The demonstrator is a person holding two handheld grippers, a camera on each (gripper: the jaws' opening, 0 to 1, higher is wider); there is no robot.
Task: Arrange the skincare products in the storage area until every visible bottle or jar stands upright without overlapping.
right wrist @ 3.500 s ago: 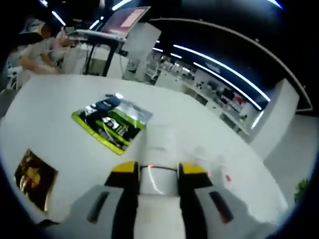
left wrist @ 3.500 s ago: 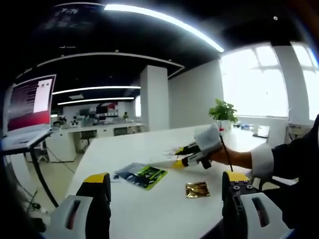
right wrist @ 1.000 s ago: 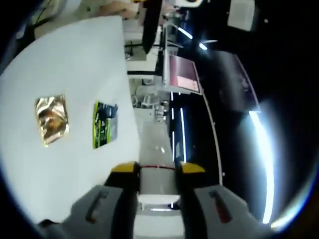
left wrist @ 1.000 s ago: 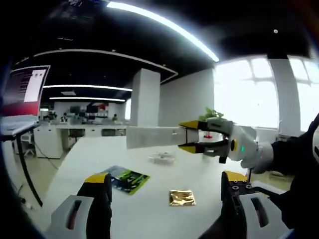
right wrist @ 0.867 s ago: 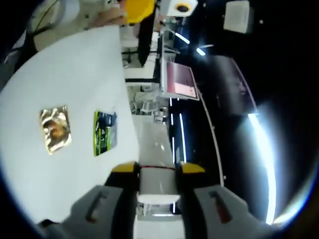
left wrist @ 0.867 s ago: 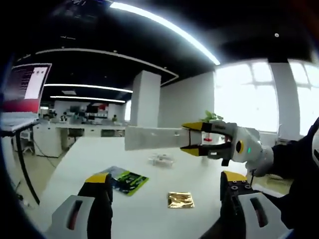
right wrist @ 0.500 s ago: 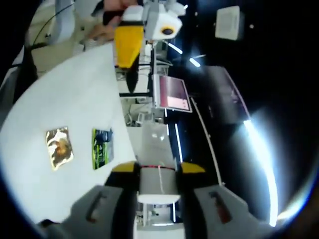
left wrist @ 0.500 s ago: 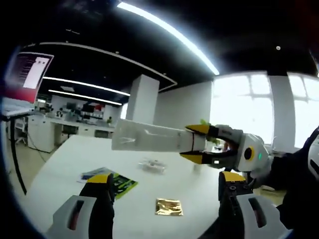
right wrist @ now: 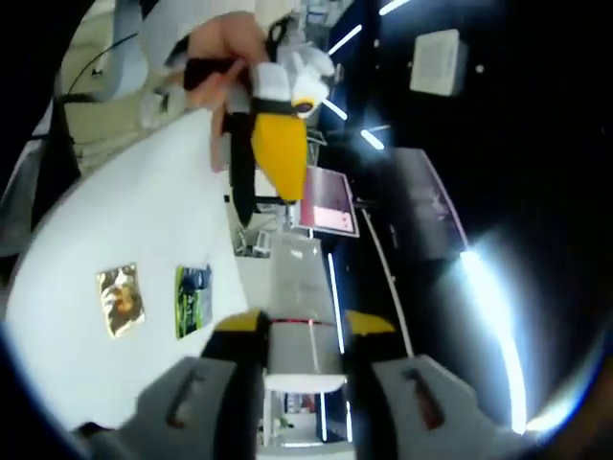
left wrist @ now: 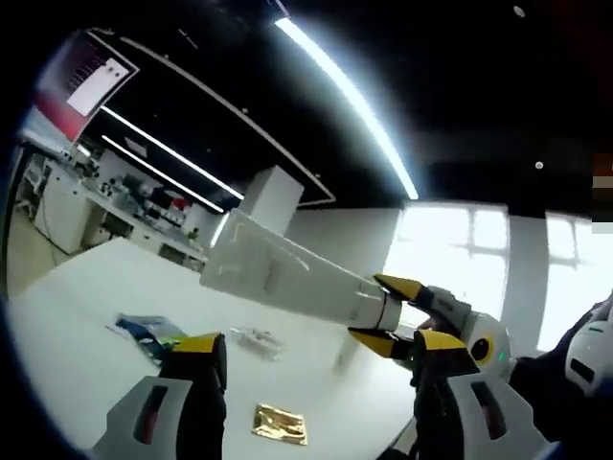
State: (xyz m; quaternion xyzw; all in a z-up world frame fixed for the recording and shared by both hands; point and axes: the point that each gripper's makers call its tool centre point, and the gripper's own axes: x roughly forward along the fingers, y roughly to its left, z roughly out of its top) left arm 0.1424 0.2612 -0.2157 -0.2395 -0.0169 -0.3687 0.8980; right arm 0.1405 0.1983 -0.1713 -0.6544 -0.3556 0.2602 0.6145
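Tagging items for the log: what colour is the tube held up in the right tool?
White, with a pale translucent look. The tube shows best in the left gripper view.

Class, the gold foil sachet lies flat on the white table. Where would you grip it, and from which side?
Grip the gold foil sachet by an edge, coming in low from the side so one finger slides under it. It lies flat on the white table with nothing touching it, so a grip from straight above would likely find little to pinch. The left gripper is open.
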